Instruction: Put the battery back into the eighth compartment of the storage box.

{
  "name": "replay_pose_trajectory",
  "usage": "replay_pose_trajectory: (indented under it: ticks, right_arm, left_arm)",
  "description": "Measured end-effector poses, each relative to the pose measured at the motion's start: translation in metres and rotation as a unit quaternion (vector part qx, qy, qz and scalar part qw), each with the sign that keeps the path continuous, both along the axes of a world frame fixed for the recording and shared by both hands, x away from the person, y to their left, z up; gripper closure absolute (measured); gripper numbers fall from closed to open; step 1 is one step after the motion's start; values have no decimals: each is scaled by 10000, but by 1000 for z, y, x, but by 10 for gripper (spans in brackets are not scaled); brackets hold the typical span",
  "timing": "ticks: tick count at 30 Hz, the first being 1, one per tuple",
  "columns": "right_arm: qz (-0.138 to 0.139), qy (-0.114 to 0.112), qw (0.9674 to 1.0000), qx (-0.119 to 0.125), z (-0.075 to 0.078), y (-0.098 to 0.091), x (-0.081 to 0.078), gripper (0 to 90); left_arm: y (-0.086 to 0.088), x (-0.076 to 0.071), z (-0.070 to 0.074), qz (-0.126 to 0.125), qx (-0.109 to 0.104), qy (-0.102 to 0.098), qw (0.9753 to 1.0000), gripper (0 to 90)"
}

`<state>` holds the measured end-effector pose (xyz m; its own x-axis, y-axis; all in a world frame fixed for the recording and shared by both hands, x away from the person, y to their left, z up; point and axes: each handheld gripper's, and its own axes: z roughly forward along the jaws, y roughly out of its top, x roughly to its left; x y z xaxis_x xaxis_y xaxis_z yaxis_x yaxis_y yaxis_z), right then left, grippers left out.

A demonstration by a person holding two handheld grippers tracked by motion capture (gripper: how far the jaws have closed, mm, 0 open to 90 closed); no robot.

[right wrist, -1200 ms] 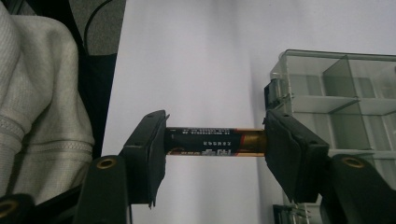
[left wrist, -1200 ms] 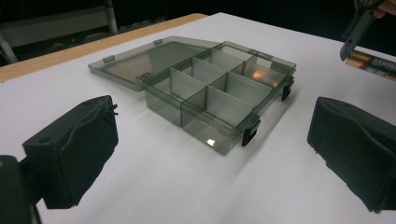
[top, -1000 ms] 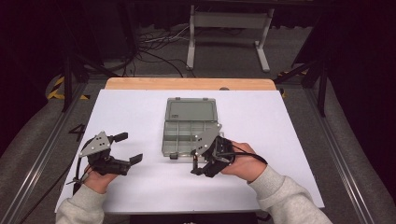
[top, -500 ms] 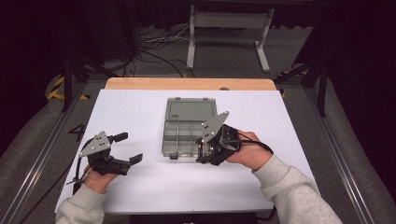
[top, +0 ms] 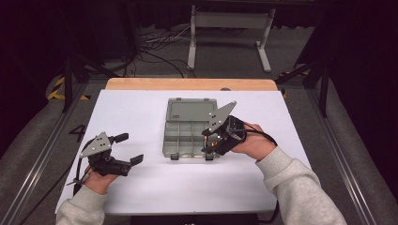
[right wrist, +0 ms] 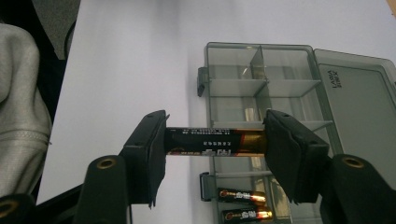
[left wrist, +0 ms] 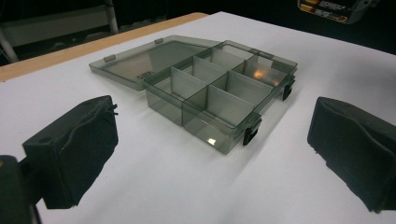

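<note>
Right gripper [right wrist: 215, 142] clamps a battery [right wrist: 212, 142] endwise above the open box [top: 191, 127]; left gripper [top: 131, 149], jaws apart and holding nothing, rests left of the box.

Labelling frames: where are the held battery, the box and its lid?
battery [right wrist: 212, 142], right gripper view, black middle of its body
box [left wrist: 219, 95], left gripper view, centre divider
lid [top: 190, 110], high view, flat panel

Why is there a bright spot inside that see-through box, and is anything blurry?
Left gripper view: an orange glint sits on the box's far compartment wall, and the tool's near pads look soft. Right gripper view: the battery is sharp, its gold end shiny. High view: the surroundings are dark and the white table evenly lit.
</note>
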<state>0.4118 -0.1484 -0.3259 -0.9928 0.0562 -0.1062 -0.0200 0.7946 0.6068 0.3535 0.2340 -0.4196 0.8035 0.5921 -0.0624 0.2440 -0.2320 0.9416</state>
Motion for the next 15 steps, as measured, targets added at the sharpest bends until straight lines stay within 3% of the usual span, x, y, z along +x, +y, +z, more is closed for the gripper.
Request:
replay_pose_trajectory:
  ticks: [15]
  right_arm:
    - [-218, 54, 9997, -13, -14, -12, 27, 413]
  left_arm:
    - [0, 0, 0, -2, 2, 6, 10000, 22]
